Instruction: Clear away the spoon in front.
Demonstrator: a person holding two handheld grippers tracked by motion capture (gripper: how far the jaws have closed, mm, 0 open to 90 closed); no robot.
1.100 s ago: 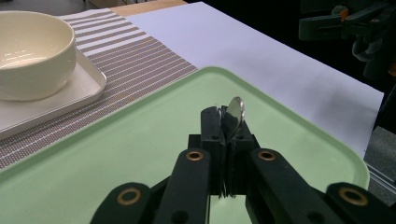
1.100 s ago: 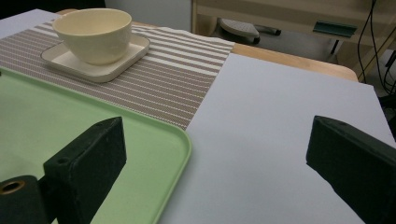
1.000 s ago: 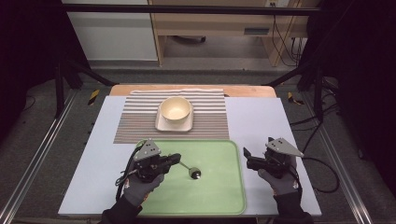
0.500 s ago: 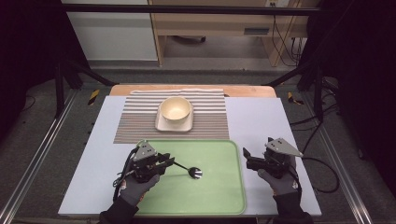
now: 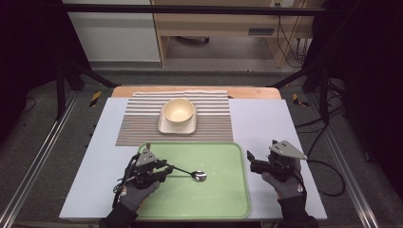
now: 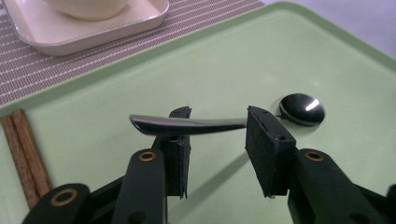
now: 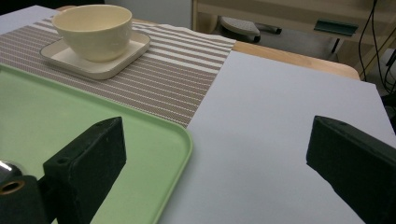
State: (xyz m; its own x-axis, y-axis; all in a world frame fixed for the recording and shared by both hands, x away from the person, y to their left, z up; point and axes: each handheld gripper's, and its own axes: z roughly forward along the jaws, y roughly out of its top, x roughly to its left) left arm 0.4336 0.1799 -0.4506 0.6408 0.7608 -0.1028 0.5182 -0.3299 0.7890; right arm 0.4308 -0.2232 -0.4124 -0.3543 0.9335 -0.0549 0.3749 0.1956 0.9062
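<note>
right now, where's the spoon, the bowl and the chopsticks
spoon (image 6: 301,108), left gripper view, on its shiny bowl end
bowl (image 5: 178,111), high view, on its cream inside
chopsticks (image 6: 23,154), left gripper view, on the brown sticks at the tray's left edge

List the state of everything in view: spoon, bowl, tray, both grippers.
spoon: bowl end on tray, handle across the left gripper's jaws
left gripper: open, jaws just opening
right gripper: open, empty
bowl: upright on its saucer
tray: flat on table
</note>
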